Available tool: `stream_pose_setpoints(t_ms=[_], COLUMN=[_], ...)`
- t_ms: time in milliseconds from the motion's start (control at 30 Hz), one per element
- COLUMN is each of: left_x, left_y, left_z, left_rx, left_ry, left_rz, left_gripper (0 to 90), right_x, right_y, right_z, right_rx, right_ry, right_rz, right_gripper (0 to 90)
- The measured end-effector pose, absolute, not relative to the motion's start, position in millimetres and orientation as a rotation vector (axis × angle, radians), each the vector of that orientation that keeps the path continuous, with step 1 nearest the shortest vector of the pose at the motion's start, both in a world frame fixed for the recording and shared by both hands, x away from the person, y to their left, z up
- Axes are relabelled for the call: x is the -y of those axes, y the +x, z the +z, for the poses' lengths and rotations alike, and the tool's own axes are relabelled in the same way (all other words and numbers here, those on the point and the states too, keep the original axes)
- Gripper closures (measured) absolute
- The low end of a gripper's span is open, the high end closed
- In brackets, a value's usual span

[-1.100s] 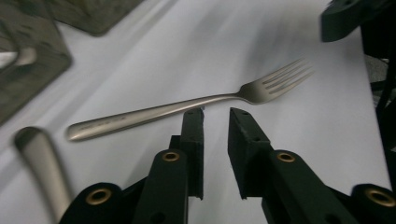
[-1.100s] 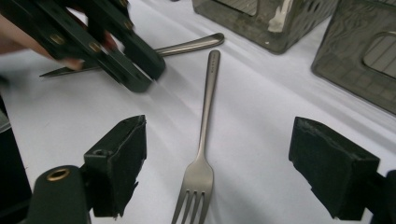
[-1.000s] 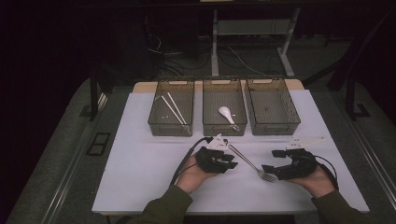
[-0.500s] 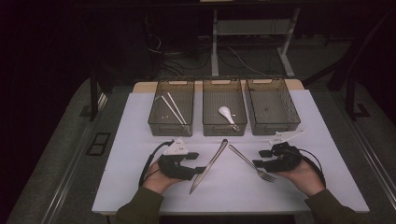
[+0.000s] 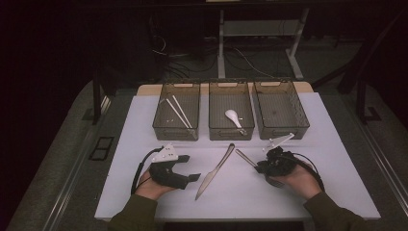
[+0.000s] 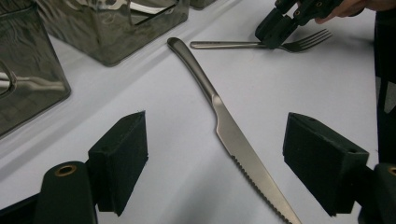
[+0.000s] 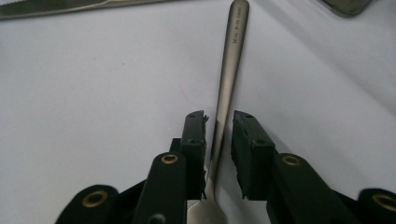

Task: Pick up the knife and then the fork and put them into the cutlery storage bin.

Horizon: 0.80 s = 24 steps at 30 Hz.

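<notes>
Lower right of the high view, the right tool [image 5: 262, 166] lies low, its jaws closing around the fork [image 7: 227, 84] handle (a gap remains). Lower left, the left tool [image 5: 192, 168] has been spreading beside the knife [image 5: 215, 171] on the worktop [image 5: 144, 125].

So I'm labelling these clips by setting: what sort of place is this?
Probably a lab or recording workstation, not a kitchen: a white-topped table in a dark room, three clear plastic sorting bins in a row, loose cables on the floor behind, and steel cutlery laid out for handling.
</notes>
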State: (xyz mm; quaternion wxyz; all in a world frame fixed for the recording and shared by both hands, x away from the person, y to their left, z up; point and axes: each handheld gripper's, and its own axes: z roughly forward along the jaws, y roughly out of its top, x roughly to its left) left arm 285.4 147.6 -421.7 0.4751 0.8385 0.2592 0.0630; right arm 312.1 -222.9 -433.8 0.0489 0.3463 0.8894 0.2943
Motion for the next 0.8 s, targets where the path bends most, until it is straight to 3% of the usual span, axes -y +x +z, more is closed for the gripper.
stream_pose_setpoints(t_ms=[400,800], left_x=[-148,-148], left_y=[286,286], left_z=[-424,-424], left_rx=[-0.637,-0.626], left_ry=[2.058,2.061], left_rz=[0.143,0.137], left_gripper=[21.2,21.2], right_x=[220,232], right_y=[307,309], right_z=[-437,-433], right_rx=[-2.688,-2.709], right_ry=[1.005,1.02], right_rz=[0.856,0.877], right_gripper=[83.8,84.5])
